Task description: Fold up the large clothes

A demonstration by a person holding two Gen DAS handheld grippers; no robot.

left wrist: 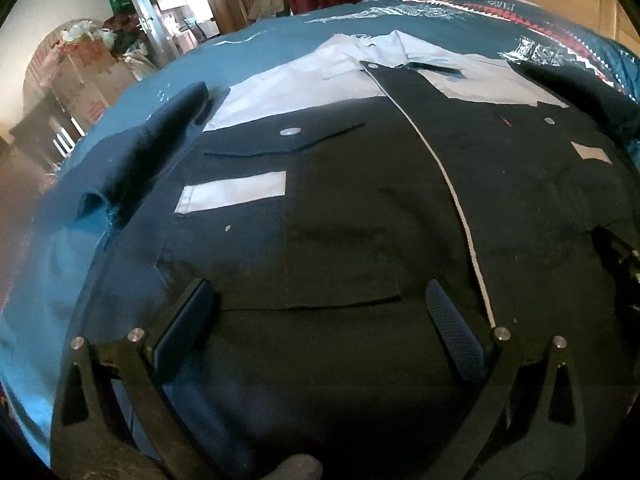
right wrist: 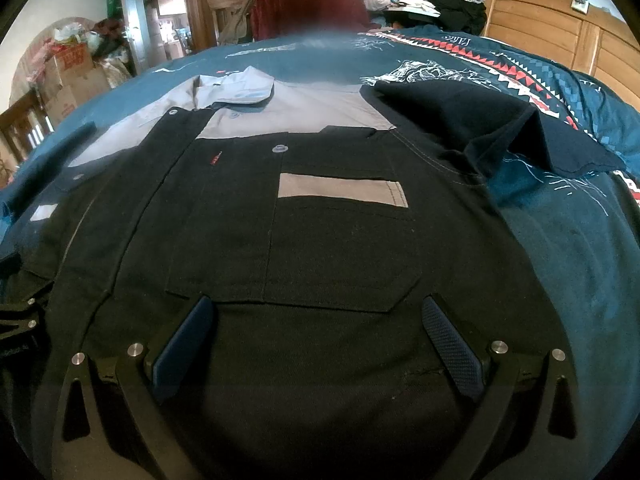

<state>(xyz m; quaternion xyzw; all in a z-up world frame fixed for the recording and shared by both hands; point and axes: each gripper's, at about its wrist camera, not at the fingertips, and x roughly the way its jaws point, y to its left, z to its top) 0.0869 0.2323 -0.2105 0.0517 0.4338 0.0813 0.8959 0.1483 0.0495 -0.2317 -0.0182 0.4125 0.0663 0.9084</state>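
Lying flat and face up on a bed with a teal bedspread [left wrist: 248, 46], the black and grey work jacket [left wrist: 360, 208] runs its long axis straight away from both grippers, collar [right wrist: 236, 90] at the far end and hem nearest the cameras. The left gripper [left wrist: 320, 312] hangs over the lower front panel on its own side, fingers spread wide apart with nothing between them; the right gripper [right wrist: 320, 328] does the same just below the chest pocket [right wrist: 340, 248], its fingers equally wide and empty. Each sleeve lies outward from the body: the left sleeve [left wrist: 160, 136] stretches away toward the far left, the right sleeve [right wrist: 500, 132] fans out to the far right, so each gripper is the nearer one for its own side. The hem itself falls below both views and cannot be seen, and the sleeve cuffs are blurred or cropped by the lens edge. A person in a dark red top [right wrist: 312, 4] stands beyond the bed, smeared out of focus.
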